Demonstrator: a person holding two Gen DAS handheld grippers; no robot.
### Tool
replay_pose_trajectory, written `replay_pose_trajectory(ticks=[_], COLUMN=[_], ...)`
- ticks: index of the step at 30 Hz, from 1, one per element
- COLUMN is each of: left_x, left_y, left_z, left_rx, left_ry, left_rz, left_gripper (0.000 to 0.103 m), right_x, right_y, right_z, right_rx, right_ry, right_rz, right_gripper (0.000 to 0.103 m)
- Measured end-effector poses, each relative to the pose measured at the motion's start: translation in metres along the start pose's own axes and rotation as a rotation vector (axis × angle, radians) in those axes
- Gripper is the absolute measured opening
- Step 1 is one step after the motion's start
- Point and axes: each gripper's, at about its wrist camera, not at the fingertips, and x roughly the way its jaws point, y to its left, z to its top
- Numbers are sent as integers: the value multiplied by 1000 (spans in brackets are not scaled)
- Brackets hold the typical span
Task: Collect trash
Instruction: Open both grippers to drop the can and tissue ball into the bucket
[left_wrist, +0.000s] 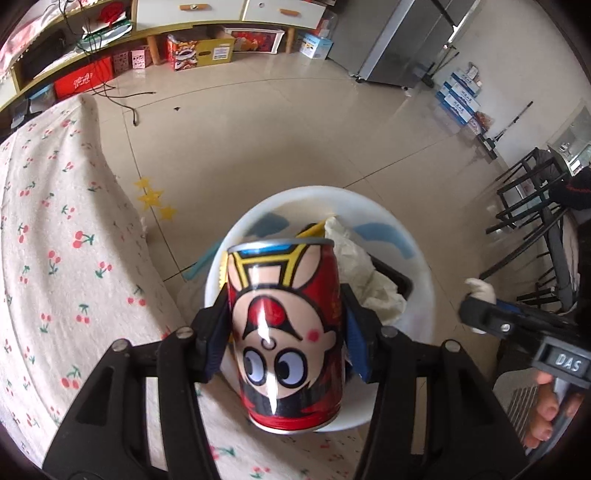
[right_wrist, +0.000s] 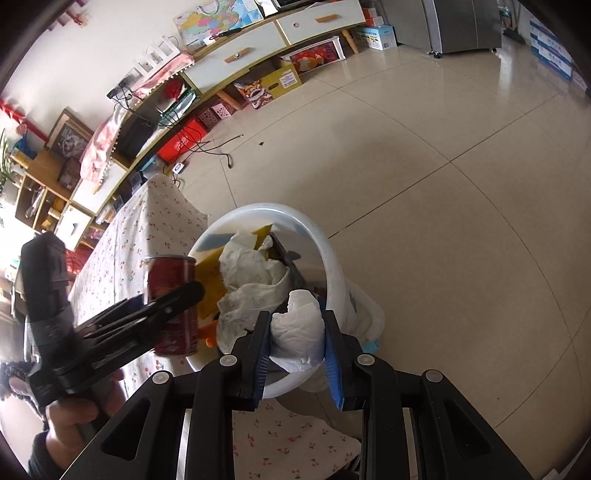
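Note:
My left gripper (left_wrist: 286, 295) is shut on a red drink can (left_wrist: 286, 332) with a cartoon face, held over the near rim of a white waste bin (left_wrist: 417, 258). The same red can (right_wrist: 173, 295) and the left gripper's dark fingers (right_wrist: 166, 306) show at the left of the right wrist view. My right gripper (right_wrist: 295, 325) is shut on a crumpled white tissue (right_wrist: 297, 328), above the near side of the white bin (right_wrist: 332, 258). Inside the bin lie crumpled paper (right_wrist: 251, 273), yellow scraps (right_wrist: 210, 277) and a dark object.
A table with a cherry-print cloth (left_wrist: 55, 258) stands beside the bin on the left. Beige tiled floor (right_wrist: 443, 184) spreads beyond it. A low cabinet with boxes (left_wrist: 199, 51) lines the far wall; a black chair frame (left_wrist: 528, 206) stands at the right.

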Motion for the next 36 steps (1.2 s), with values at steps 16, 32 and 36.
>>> replay_pose_trajectory(ticks=[16, 32, 36], left_x=[-36, -79, -89], left_y=[15, 52, 60], left_z=[-3, -45, -56], left_rx=[-41, -95, -113], left_ry=[-52, -97, -103], left_rz=[-45, 126, 163], left_gripper=[75, 93, 95], right_x=[11, 21, 17], right_y=[10, 15, 16], right_z=[5, 14, 12], right_rx=[-5, 63, 66], right_ry=[25, 22, 13], right_rz=[-16, -23, -22], right_gripper=[28, 61, 61])
